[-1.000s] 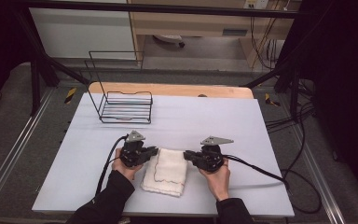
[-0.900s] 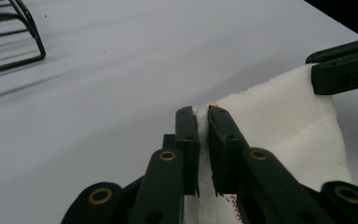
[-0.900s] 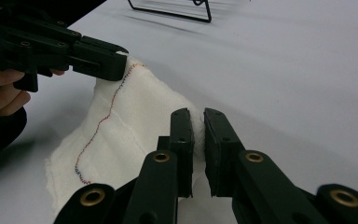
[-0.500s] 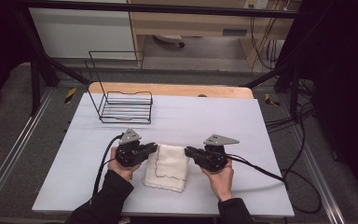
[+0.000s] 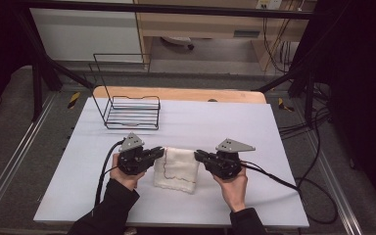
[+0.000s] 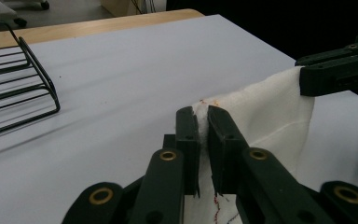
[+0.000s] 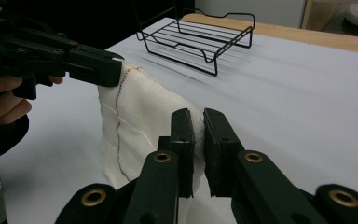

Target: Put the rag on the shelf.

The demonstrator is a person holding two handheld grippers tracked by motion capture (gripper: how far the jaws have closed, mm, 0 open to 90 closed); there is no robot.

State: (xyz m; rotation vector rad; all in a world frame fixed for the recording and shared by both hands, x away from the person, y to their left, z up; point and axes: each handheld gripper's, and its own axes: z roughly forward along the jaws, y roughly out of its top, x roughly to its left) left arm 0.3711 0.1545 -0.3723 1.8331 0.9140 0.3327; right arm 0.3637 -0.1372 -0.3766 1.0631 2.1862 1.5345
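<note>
A: Cloth (image 5: pixel 176 169) hangs between 2 grippers above the table's (image 5: pixel 225 122) near half. Why both far corners?

B: Probably to spread it flat for folding. The left gripper (image 5: pixel 157 153) and right gripper (image 5: pixel 199 155) each have jaws clamped on a corner.

A: Any writing?

B: None readable; just colored stitching.

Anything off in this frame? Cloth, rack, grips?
Nothing stands out. The left gripper and right gripper are each shut on a far corner of the white cloth, which hangs between them unripped. The wire rack sits upright at the table's far left.
</note>
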